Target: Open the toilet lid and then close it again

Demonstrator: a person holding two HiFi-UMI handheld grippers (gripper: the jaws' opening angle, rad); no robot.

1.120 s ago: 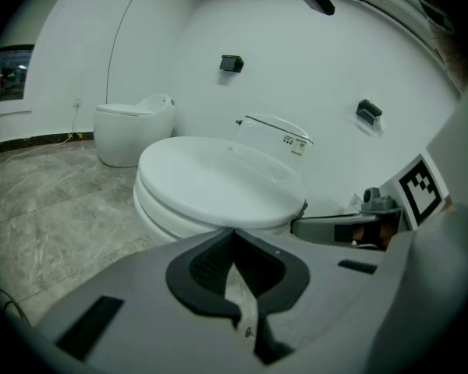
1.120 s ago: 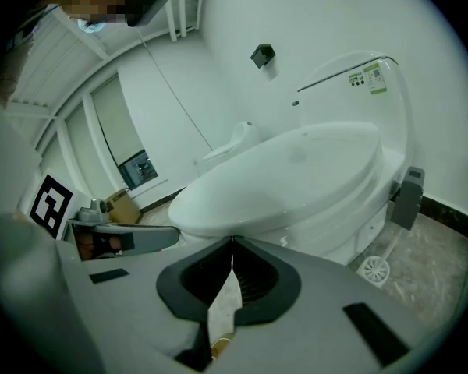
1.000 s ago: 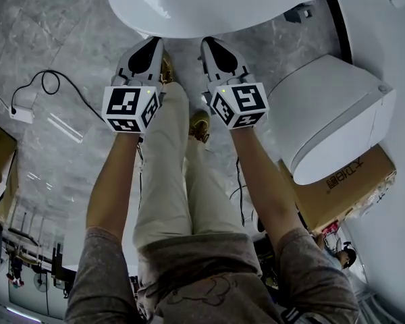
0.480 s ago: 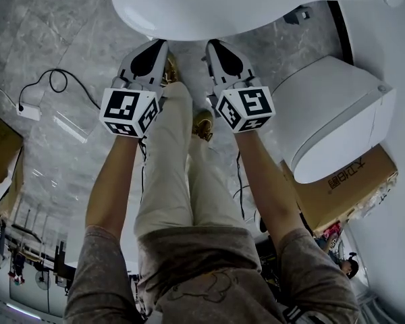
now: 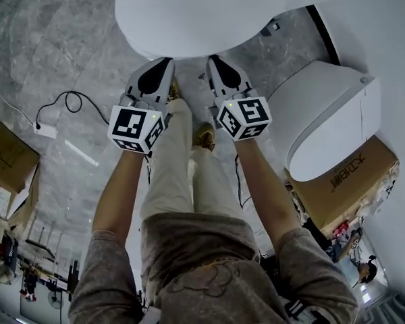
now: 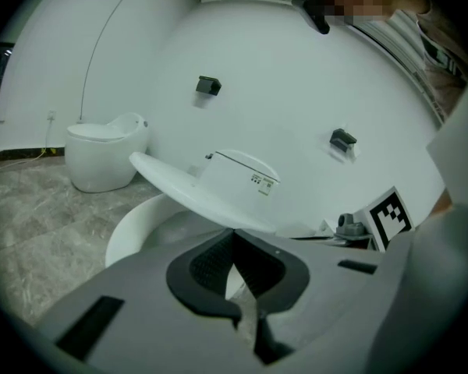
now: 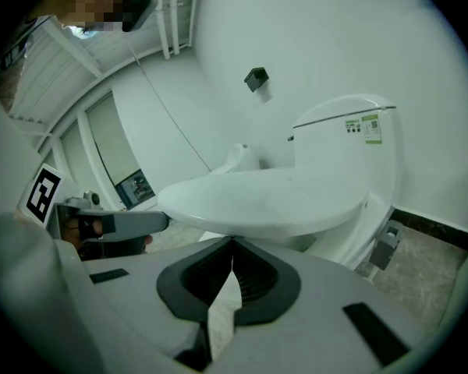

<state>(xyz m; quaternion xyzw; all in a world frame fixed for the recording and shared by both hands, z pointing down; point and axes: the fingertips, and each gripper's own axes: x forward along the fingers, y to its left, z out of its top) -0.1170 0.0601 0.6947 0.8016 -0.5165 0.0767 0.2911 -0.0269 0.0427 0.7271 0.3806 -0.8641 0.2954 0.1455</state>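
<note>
The white toilet lid fills the top of the head view. Its front edge rests over the tips of both grippers. My left gripper is shut, its tips tucked under the lid's rim left of centre. My right gripper is shut too, under the rim just to the right. In the left gripper view the lid hangs tilted above the open bowl, just over the closed tips of the left gripper. In the right gripper view the lid sits directly above the right gripper, with the tank behind.
A second white toilet stands at the right beside a cardboard box. A cable with a white adapter lies on the grey marble floor at left, near another box. The person's legs and shoes are below the grippers.
Both grippers have risen side by side, still shut, and the lid's front edge has come up with them, away from the bowl.
</note>
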